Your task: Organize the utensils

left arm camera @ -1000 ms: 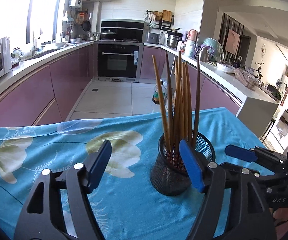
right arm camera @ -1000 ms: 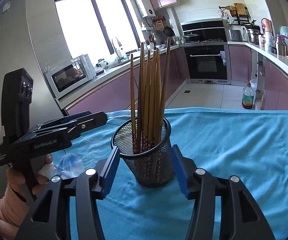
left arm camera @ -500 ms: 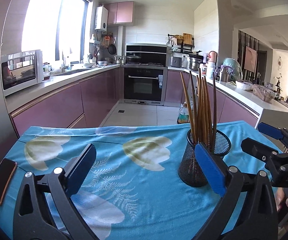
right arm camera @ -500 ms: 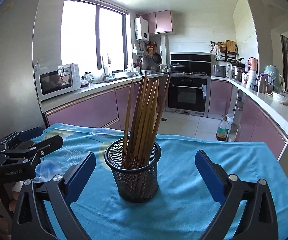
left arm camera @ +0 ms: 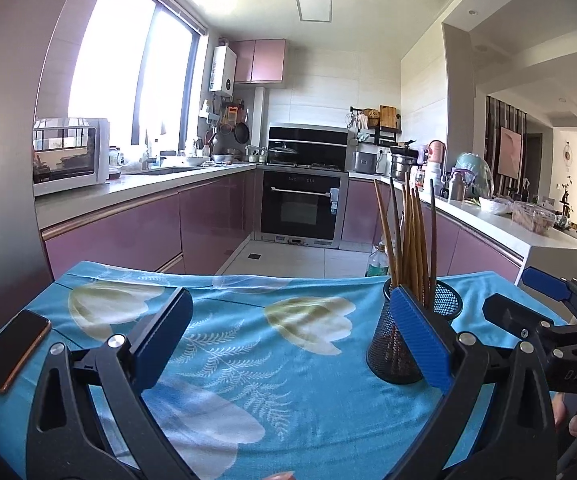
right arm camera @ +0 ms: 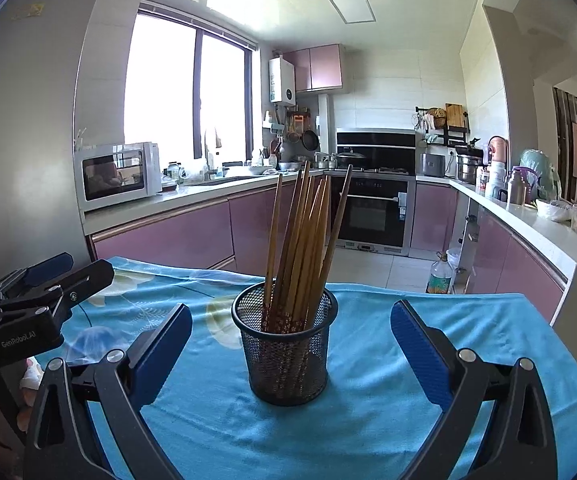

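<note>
Both grippers are held low and level-ish, spread wide with nothing pinched: left gripper, right gripper. The black mesh cup is seen frame-center, upright on the blue cloth, stuffed with brown chopsticks.

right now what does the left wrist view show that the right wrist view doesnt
Only the left wrist view shows a phone lying at the cloth's left edge, and the right gripper seen from the side. Only the right wrist view shows the left gripper from the side, and the mesh cup unobstructed between open fingers. Both show the mesh cup of chopsticks standing upright on the blue cloth, both grippers open and empty.
</note>
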`<state>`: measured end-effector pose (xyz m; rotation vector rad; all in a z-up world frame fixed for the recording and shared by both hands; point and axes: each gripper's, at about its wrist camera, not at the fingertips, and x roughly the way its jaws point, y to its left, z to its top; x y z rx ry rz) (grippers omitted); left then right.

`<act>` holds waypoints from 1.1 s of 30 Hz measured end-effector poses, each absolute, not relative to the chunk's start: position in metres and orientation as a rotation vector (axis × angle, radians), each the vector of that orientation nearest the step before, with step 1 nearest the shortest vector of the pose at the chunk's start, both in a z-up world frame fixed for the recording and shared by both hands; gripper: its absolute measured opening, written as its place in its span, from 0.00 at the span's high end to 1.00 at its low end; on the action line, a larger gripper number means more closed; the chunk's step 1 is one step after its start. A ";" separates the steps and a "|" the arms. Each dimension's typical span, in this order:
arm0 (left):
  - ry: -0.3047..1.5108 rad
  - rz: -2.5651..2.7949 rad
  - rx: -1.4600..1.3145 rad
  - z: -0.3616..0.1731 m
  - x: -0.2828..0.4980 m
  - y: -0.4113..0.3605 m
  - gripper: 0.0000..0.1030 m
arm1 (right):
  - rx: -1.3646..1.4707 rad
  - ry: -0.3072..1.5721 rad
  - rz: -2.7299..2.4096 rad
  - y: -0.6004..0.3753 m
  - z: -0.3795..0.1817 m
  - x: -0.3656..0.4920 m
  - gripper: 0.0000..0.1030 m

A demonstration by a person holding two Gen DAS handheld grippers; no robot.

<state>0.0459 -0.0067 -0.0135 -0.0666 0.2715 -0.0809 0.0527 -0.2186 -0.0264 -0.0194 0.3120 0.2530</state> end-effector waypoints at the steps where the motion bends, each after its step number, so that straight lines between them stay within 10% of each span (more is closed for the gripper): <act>1: 0.269 -0.079 -0.068 -0.014 0.045 -0.006 0.06 | -0.025 0.302 0.247 -0.218 -0.027 0.051 0.06; 33: 0.241 -0.060 -0.055 -0.018 0.034 -0.014 0.06 | -0.019 0.240 0.202 -0.214 -0.027 0.040 0.06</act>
